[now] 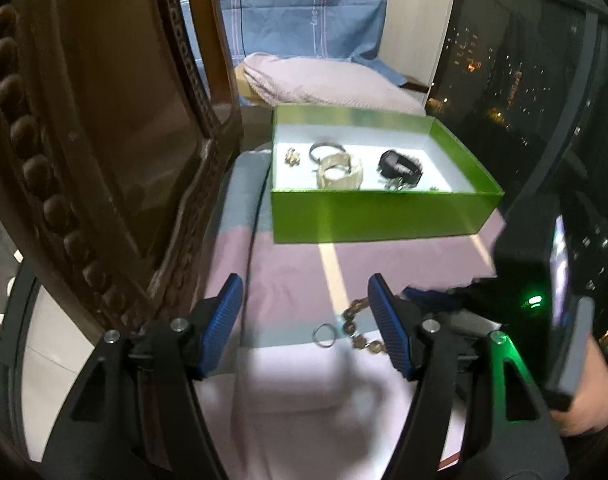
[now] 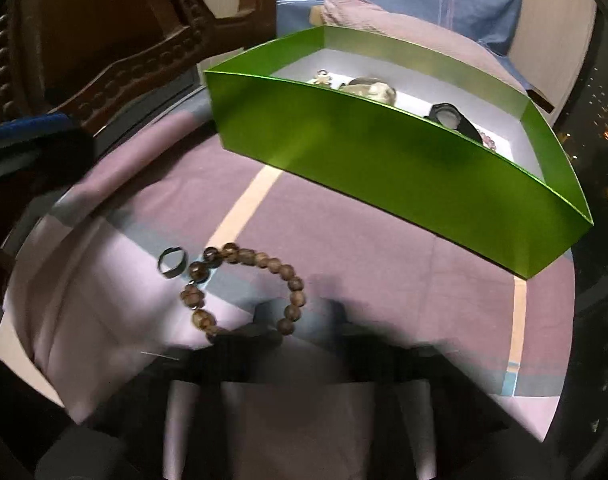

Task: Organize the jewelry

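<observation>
We see a green box (image 2: 384, 160) lying on the striped bedcover (image 2: 344, 248), far and to the right, its near wall facing us. Over that wall a pale bangle (image 2: 374, 90), a black watch (image 2: 448, 114) and some small pieces show on its white floor. Nearer and to the left lies a brown beaded bracelet (image 2: 244, 292), with a dark ring (image 2: 172, 262) just beside it on the left, apart from the beads. Our right gripper (image 2: 300, 344) at the near edge is blurred, its fingers at the bracelet's near beads; its grip cannot be made out. A carved wooden frame (image 2: 144, 52) stands far left.
</observation>
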Action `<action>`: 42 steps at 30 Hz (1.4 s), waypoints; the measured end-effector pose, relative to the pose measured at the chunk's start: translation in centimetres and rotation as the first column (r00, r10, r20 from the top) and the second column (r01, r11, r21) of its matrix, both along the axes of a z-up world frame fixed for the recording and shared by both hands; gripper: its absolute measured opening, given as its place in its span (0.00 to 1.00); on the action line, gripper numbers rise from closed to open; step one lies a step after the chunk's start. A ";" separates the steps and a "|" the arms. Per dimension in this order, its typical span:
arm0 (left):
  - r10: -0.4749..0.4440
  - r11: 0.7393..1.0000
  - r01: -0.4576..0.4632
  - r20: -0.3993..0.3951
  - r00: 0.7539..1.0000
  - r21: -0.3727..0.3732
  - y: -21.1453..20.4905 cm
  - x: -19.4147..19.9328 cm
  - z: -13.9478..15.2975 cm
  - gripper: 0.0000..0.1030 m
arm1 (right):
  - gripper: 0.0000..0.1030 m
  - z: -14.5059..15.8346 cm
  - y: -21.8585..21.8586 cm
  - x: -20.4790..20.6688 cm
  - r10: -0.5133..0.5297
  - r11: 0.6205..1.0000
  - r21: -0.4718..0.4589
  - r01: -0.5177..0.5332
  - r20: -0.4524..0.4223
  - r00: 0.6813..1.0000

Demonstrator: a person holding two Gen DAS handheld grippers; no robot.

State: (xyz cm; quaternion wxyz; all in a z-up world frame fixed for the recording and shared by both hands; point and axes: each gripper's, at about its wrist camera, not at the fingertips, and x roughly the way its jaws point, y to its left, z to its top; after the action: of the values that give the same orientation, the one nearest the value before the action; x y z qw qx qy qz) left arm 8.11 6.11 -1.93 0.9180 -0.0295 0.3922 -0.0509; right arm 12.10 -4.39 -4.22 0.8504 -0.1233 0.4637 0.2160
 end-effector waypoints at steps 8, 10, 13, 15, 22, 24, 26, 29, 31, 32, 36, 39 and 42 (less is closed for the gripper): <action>-0.057 0.997 0.060 -0.055 0.997 0.056 -1.7 0.2 -1.4 0.63 | 0.07 5.0 -5.7 -2.1 -0.051 0.984 0.175 0.036 0.082 0.995; -0.082 0.993 0.087 -0.075 0.994 0.074 -2.5 0.3 -2.0 0.63 | 0.07 6.7 -7.8 -3.0 -0.072 0.974 0.223 0.044 0.116 0.991; -0.119 0.984 0.129 -0.092 0.989 0.121 -4.3 0.3 -2.9 0.63 | 0.07 8.2 -10.2 -3.7 -0.106 0.961 0.269 0.063 0.147 0.983; -0.130 0.978 0.145 -0.109 0.986 0.147 -5.4 0.5 -3.8 0.61 | 0.07 8.6 -11.6 -3.7 -0.132 0.956 0.282 0.086 0.151 0.980; -0.059 0.978 0.097 -0.202 0.978 0.185 -5.1 2.2 -7.0 0.38 | 0.07 8.1 -12.4 -2.9 -0.134 0.956 0.276 0.094 0.130 0.982; -0.041 0.988 0.069 -0.195 0.980 0.135 -4.4 2.3 -6.9 0.33 | 0.07 8.3 -12.1 -3.1 -0.125 0.956 0.280 0.084 0.133 0.983; -0.038 0.995 0.056 -0.204 0.978 0.083 -3.9 2.3 -6.7 0.24 | 0.07 8.3 -12.0 -3.1 -0.123 0.956 0.282 0.081 0.135 0.983; -0.037 0.995 0.055 -0.200 0.979 0.086 -3.9 1.9 -6.4 0.18 | 0.07 8.4 -12.0 -3.2 -0.124 0.955 0.284 0.082 0.135 0.983; -0.039 0.996 0.055 -0.202 0.979 0.074 -3.9 1.6 -6.3 0.18 | 0.07 8.5 -12.0 -3.3 -0.127 0.955 0.286 0.083 0.141 0.982; -0.041 0.996 0.055 -0.196 0.980 0.067 -3.9 1.4 -6.1 0.18 | 0.07 8.6 -12.1 -3.4 -0.129 0.954 0.287 0.083 0.144 0.981; -0.058 0.997 0.061 -0.086 0.995 0.037 -4.6 0.4 -3.5 0.18 | 0.07 9.4 -12.4 -3.9 -0.136 0.949 0.304 0.082 0.161 0.978; -0.071 0.997 0.071 0.060 0.996 0.001 -5.2 -2.0 1.3 0.18 | 0.07 10.7 -12.6 -4.8 -0.137 0.941 0.331 0.069 0.186 0.973; -0.068 0.997 0.071 0.138 0.988 -0.021 -5.5 -3.5 4.0 0.18 | 0.07 11.6 -12.8 -5.8 -0.138 0.938 0.341 0.060 0.207 0.969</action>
State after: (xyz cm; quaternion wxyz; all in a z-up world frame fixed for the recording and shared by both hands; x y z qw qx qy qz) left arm 4.58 0.62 2.08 0.9401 -0.0239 0.3281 -0.0897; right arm 6.34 -17.16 7.35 0.9162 0.0217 0.3260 0.2322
